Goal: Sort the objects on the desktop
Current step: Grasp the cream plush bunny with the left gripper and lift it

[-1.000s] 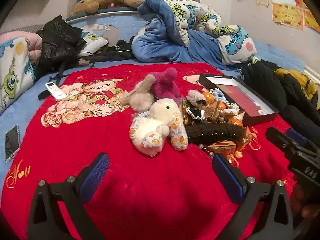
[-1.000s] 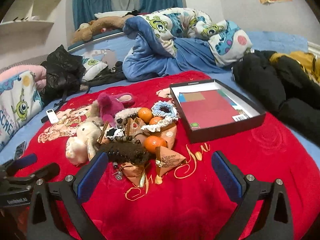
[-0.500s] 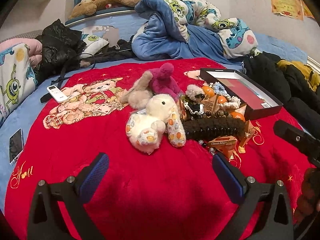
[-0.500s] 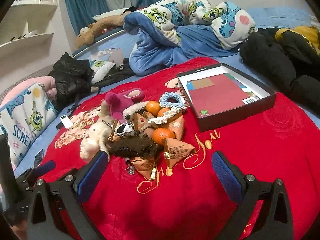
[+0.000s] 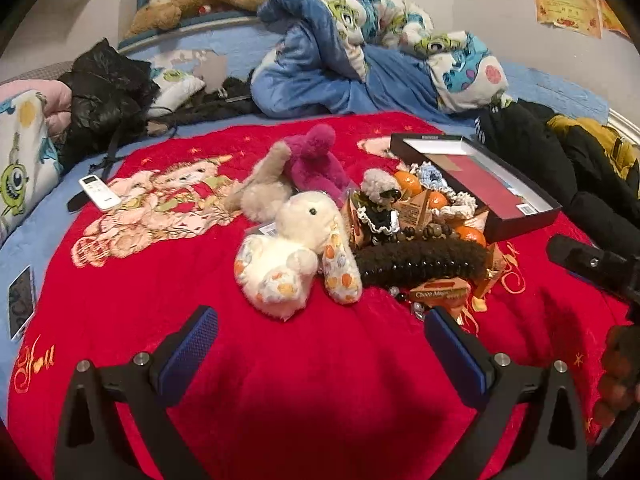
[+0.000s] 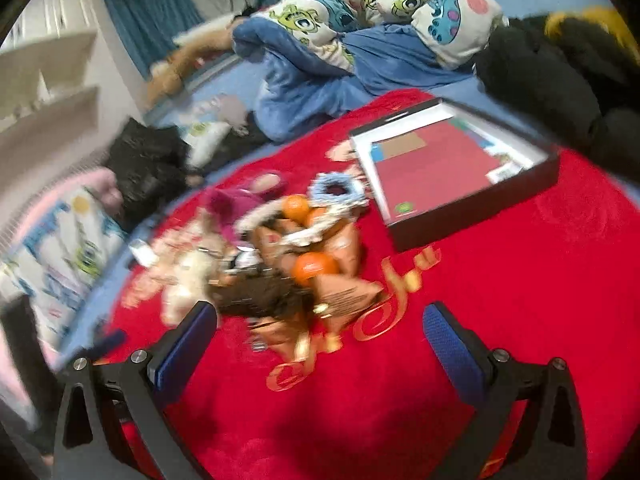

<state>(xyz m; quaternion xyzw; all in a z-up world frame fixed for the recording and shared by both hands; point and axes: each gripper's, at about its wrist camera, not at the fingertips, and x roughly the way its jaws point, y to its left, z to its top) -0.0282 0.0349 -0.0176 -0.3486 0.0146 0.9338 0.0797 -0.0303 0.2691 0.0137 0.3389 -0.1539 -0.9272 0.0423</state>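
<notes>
1. The red blanket (image 5: 140, 300) covers the bed and serves as the sorting surface; everything to be sorted lies on it in one heap just right of centre.
2. The black box (image 5: 516, 224), open with a red lining, sits at 2 o'clock of the heap, touching its far edge, probably there as the destination for small items.
3. The white plush rabbit (image 5: 296, 256) lies on its back at the heap's 9 o'clock side, nearest the left gripper (image 5: 320, 344), which is spread wide and empty; I judge it the easiest first pick.
4. The dark hair claw (image 5: 420, 262) lies across the heap's front, at 3 o'clock of the rabbit.
5. Oranges (image 6: 316, 266) and snack packets are piled behind it.
6. The right gripper (image 6: 320, 336), wide apart and holding nothing, points at the heap; its view is blurred.
</notes>
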